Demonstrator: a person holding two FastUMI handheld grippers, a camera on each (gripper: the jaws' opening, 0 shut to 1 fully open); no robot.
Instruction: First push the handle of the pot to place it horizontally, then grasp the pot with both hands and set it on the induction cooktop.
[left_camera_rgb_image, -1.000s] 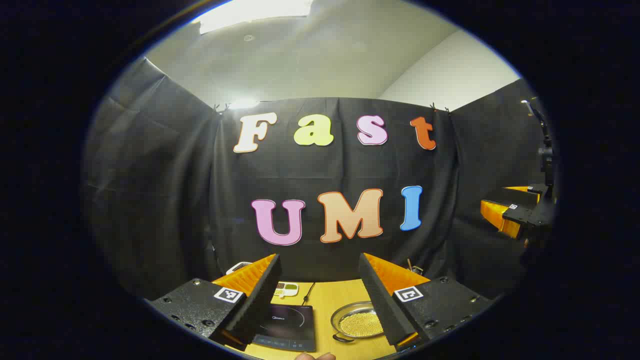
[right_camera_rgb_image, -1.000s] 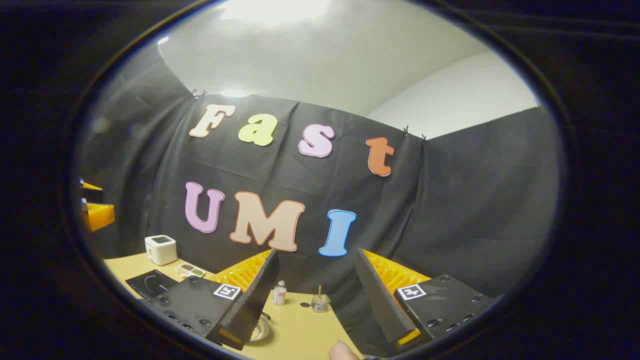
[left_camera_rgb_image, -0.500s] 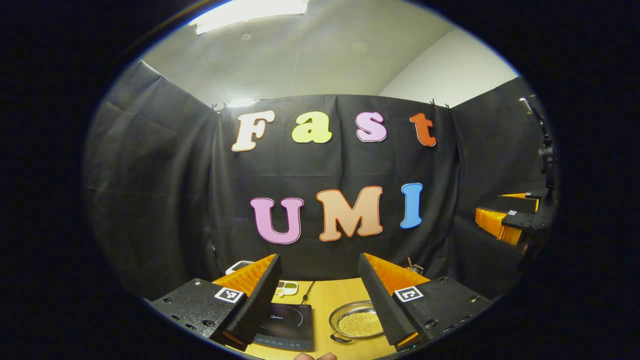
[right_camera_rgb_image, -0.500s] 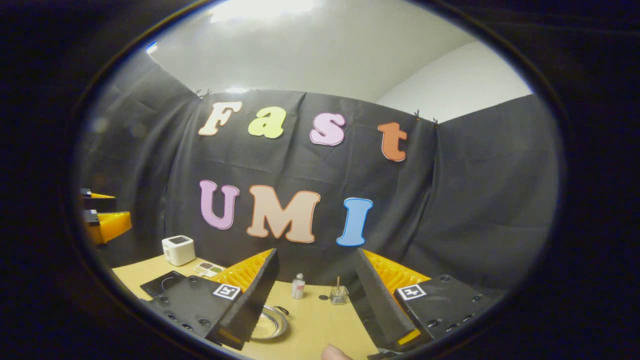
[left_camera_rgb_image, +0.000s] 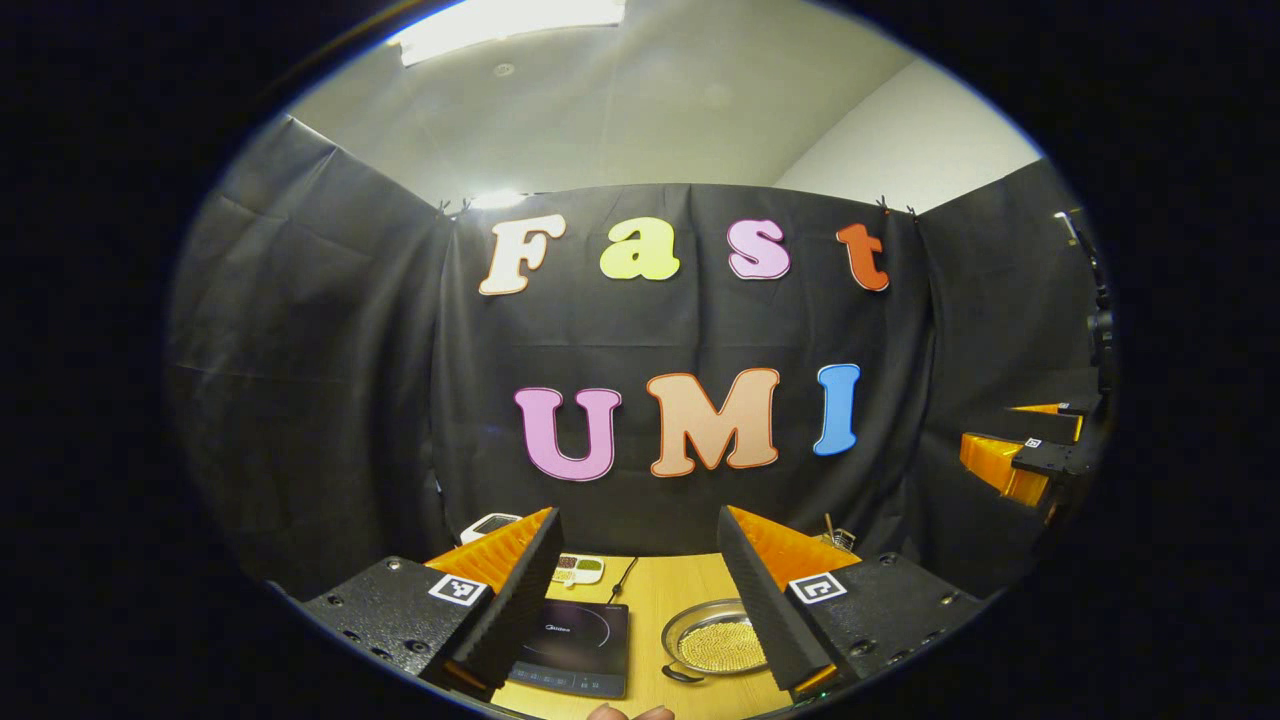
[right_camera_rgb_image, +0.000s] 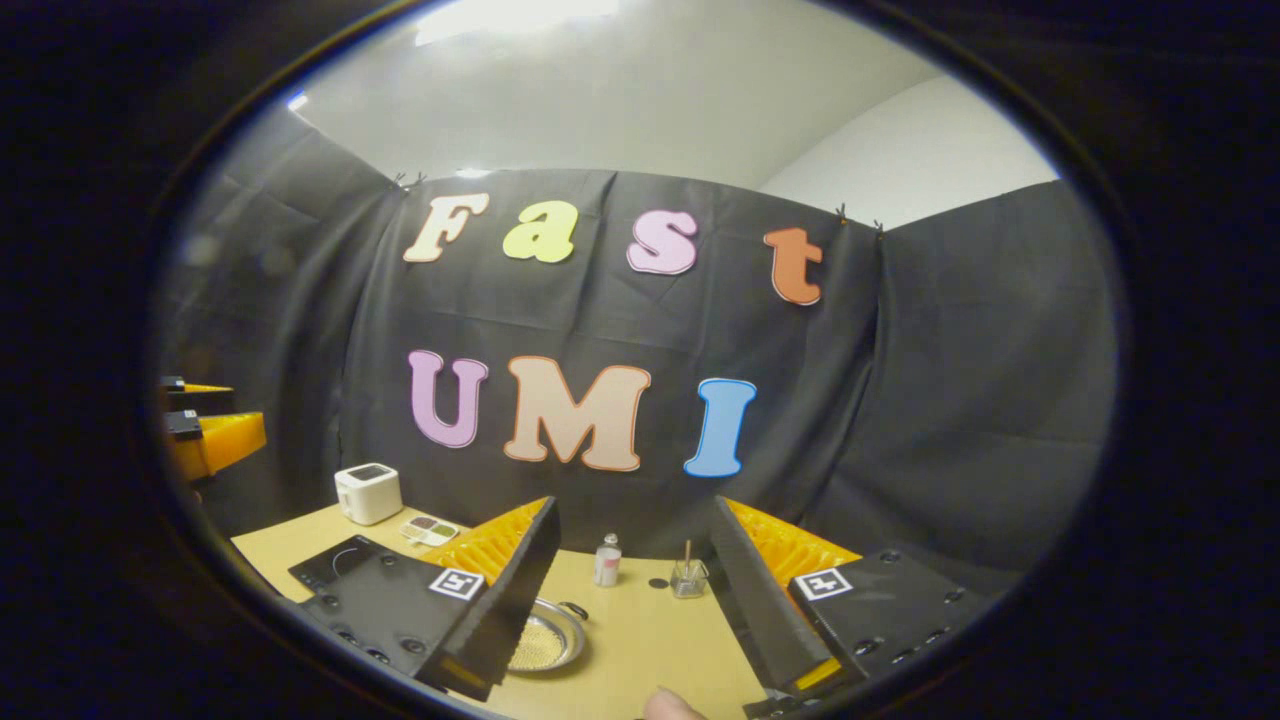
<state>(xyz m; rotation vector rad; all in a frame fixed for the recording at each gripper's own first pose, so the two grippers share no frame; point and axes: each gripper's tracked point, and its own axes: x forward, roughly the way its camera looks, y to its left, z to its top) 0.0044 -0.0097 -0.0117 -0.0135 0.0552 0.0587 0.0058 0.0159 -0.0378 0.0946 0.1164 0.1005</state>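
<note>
— What are the two grippers doing?

— The left gripper (left_camera_rgb_image: 640, 580) is hanging up in the air with its jaws spread wide. It is holding nothing. The right gripper (right_camera_rgb_image: 635, 570) is doing the same, jaws wide apart and nothing between them.

— Where is the pot?

— The pot (left_camera_rgb_image: 712, 641) is sitting on the yellow table (left_camera_rgb_image: 660, 600), low down and well apart from both grippers. It is shiny and round, and it is full of little yellow beads. In the left gripper view it is peeking out from behind the right-hand finger (left_camera_rgb_image: 765, 605). In the right gripper view it (right_camera_rgb_image: 545, 638) is poking out beside the left-hand finger (right_camera_rgb_image: 505, 600).

— And its handle?

— A dark handle (right_camera_rgb_image: 574, 609) is sticking out from the rim on the far side in the right gripper view. Another small dark one (left_camera_rgb_image: 678, 675) is showing at the near edge in the left gripper view.

— Where is the cooktop?

— The black induction cooktop (left_camera_rgb_image: 575, 650) is lying flat on the table just beside the pot, not touching it. Its cord (left_camera_rgb_image: 620, 578) is running back toward the wall.

— What else is on the table?

— A small tray (left_camera_rgb_image: 580, 570) with little heaps is sitting behind the cooktop. A white box (right_camera_rgb_image: 368, 492) is standing near the wall. A small bottle (right_camera_rgb_image: 606, 560) and a little glass (right_camera_rgb_image: 687, 577) with a stick in it are standing behind the pot.

— Can the grippers see each other?

— Yes. The right one (left_camera_rgb_image: 1030, 455) is floating at the far edge of the left gripper view.
</note>
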